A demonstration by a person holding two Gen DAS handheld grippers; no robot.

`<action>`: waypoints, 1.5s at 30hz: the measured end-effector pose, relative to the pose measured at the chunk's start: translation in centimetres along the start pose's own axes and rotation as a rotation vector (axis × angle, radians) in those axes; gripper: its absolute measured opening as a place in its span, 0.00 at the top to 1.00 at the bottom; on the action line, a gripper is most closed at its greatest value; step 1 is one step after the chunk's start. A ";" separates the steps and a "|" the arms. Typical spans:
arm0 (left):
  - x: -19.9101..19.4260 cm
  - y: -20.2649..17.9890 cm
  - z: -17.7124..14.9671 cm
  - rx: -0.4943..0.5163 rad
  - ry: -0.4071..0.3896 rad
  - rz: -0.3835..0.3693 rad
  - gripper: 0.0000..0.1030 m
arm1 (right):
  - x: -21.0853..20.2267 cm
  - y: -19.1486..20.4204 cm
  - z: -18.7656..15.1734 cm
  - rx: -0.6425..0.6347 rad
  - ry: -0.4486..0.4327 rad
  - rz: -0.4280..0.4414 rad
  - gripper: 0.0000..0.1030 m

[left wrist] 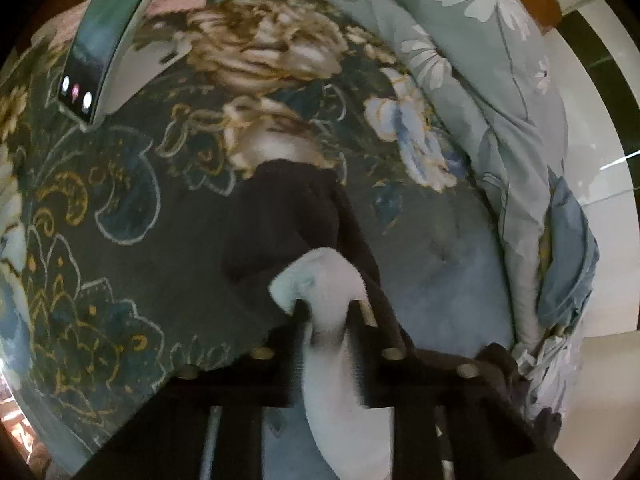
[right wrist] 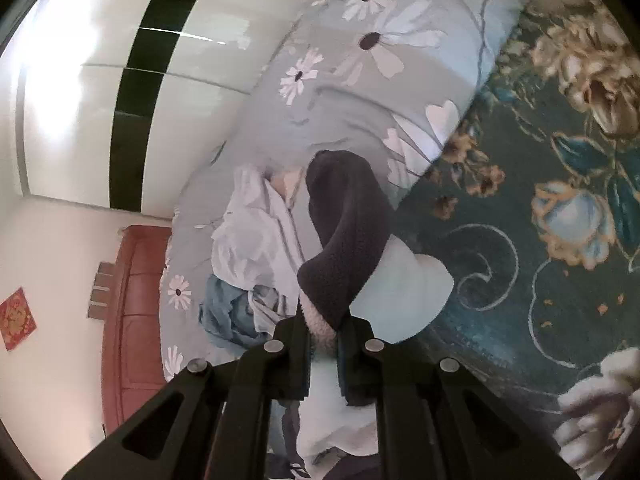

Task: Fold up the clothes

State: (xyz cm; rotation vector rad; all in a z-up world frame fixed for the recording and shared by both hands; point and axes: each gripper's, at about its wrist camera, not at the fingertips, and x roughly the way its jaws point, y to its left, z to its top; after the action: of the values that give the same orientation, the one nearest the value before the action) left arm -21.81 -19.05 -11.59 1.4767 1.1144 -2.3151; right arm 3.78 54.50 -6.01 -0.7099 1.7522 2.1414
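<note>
Both hand-held grippers pinch dark fleece garment point(left wrist: 296, 216), pale lining showing.

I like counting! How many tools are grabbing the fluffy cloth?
2. The left tool pinches the cloth by its pale edge; the right tool pinches it where dark fleece meets pale lining. Both are above the bed.

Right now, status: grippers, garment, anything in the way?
Left gripper shut on garment's pale lining. Right gripper shut on dark fleece garment. Clothes pile beside it on floral quilt.
</note>
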 end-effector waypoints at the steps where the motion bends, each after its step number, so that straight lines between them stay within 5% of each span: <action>1: -0.1 -0.7 0.3 0.014 -0.009 -0.007 0.86 | -0.1 0.3 0.1 -0.005 -0.001 0.006 0.90; 8: -1.0 -5.8 2.2 0.109 -0.069 -0.059 0.94 | -2.6 1.8 1.1 -0.030 -0.044 0.034 0.90; 20: -1.1 -21.9 4.7 0.394 -0.127 -0.260 0.94 | -10.6 2.2 5.3 -0.067 -0.247 0.029 0.90; 28: 5.6 -20.0 2.5 0.379 0.035 -0.128 0.94 | -7.3 -5.1 5.4 0.095 -0.179 -0.090 0.90; 33: 8.5 -18.5 1.3 0.362 0.121 -0.073 0.92 | -6.4 -6.3 5.5 0.117 -0.162 -0.103 0.90; 36: 8.2 -17.6 0.0 0.369 0.155 -0.073 0.85 | -6.2 -5.7 5.6 0.082 -0.147 -0.141 0.87; 39: 7.2 -17.3 -2.6 0.418 0.192 -0.081 0.58 | -6.4 -4.9 5.2 0.043 -0.134 -0.182 0.84; 40: 6.8 -17.2 -3.5 0.435 0.204 -0.083 0.50 | -6.5 -4.7 5.0 0.031 -0.131 -0.190 0.76; 42: 6.1 -17.0 -5.2 0.468 0.229 -0.089 0.49 | -7.0 -4.6 4.3 0.010 -0.133 -0.196 0.61; 45: 5.1 -16.7 -7.8 0.517 0.266 -0.097 0.48 | -8.0 -4.2 2.5 -0.031 -0.121 -0.195 0.57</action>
State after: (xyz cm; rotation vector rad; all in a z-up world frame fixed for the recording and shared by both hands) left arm -27.27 -0.88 -9.39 1.9934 0.6696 -2.6688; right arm 12.18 58.54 -4.82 -0.7114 1.5248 2.0395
